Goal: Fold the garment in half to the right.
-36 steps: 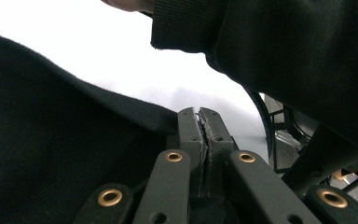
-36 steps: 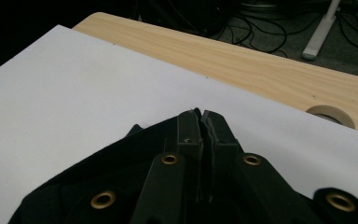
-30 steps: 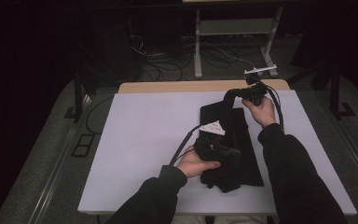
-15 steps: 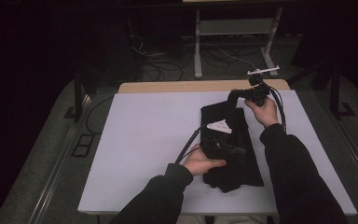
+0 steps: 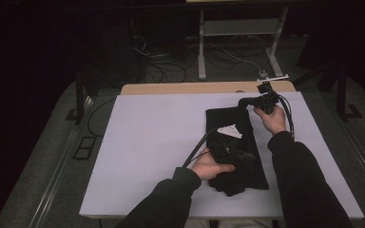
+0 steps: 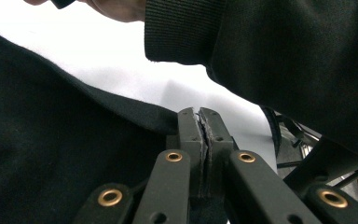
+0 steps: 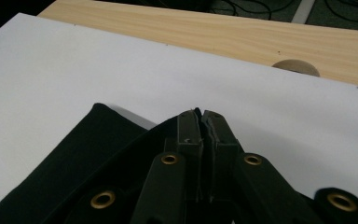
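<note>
A black cloth [image 5: 237, 152] lies folded lengthwise on the white sheet [image 5: 152, 142] that covers the worktop [image 5: 180, 88], whose bare wood shows as a strip along the far edge.

The right tool [image 5: 244, 101] sits at the far right corner of the cloth, held in the right hand [image 5: 272, 118]. In the right gripper view its two black jaws are pressed together with the cloth's edge [image 7: 121, 154] pinched between them; the fabric rises from the sheet up into the tool [image 7: 200, 116], and the folded corner lies just to the left of the jaws. Beyond the tool, white sheet runs to the wooden strip [image 7: 242, 37], where a round hole [image 7: 296, 67] sits ahead and to the right.

The left tool [image 5: 247, 156] is at the cloth's right edge, about midway along it, with the left hand [image 5: 209, 166] resting on the cloth behind it. In the left gripper view its jaws are closed tight on the cloth's edge [image 6: 135, 112]; the tool [image 6: 199, 116] has the dark fabric spreading off to its left. Above and to the right of the tool hangs the person's right sleeve [image 6: 284, 56], with white sheet showing between sleeve and cloth.

A cable [image 5: 197, 147] trails from the left tool back over the sheet toward the person.
</note>
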Available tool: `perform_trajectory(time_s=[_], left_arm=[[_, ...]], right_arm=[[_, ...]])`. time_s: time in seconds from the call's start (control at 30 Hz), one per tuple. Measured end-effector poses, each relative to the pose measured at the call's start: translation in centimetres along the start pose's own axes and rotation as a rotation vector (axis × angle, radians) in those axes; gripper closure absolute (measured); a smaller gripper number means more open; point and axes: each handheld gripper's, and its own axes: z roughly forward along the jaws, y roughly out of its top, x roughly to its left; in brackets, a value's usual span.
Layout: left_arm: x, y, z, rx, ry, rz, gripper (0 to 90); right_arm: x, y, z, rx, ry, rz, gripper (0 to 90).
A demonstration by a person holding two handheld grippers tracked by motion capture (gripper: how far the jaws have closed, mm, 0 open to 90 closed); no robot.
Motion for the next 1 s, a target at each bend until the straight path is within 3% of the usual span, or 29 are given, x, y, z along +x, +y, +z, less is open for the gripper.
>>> perform_trajectory(time_s=[0.7, 0.9, 1.0], left_arm=[[-0.3, 0.1, 2.2, 0.034, -0.004, 0.000, 87.5], [-0.1, 0.0, 2.7, 0.050, 0.005, -0.002, 87.4], [0.0, 0.0, 2.8, 0.047, 0.010, -0.009, 87.5]], right_arm=[[-1.2, -1.8, 0.5, 0.011, 0.004, 0.029, 83.6], [-1.2, -2.2, -0.4, 0.014, -0.005, 0.020, 70.7], [-0.9, -2.3, -1.6, 0.007, -0.016, 0.012, 68.5]])
